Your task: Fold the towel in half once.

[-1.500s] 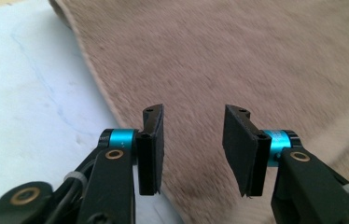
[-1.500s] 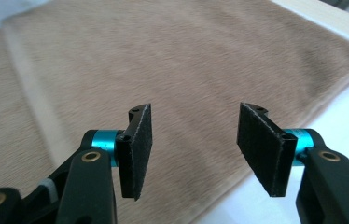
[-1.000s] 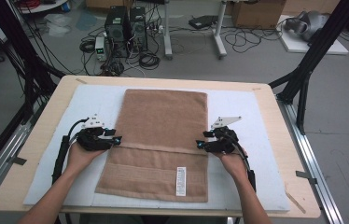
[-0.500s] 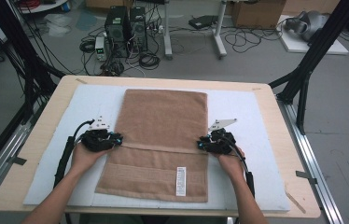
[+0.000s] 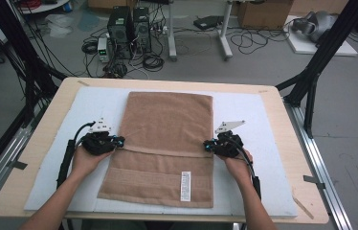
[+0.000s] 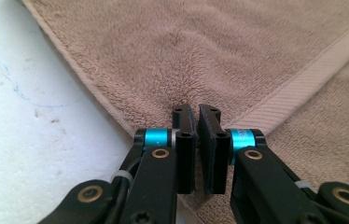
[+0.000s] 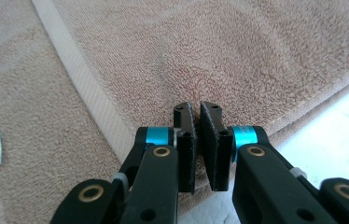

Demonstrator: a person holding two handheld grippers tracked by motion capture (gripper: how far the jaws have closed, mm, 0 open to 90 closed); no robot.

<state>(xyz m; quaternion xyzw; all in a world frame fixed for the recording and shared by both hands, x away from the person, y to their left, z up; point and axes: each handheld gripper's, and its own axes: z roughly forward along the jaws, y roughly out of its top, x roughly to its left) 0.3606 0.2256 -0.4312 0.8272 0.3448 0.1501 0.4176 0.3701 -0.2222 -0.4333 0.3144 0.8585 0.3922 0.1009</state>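
Brown terry cloth towel (image 5: 167, 139), rough nap w/ smooth woven band, matt white foam mat (image 5: 263, 120), pale wood table (image 5: 292, 158)

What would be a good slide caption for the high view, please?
Both grippers, left and right, pinch opposite edges of a brown towel on the white mat.

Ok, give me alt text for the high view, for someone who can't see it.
A brown towel lies folded on a white mat on a wooden table, with a person's left gripper and right gripper at its two side edges, beside the fold line. A white label shows near the towel's front edge.
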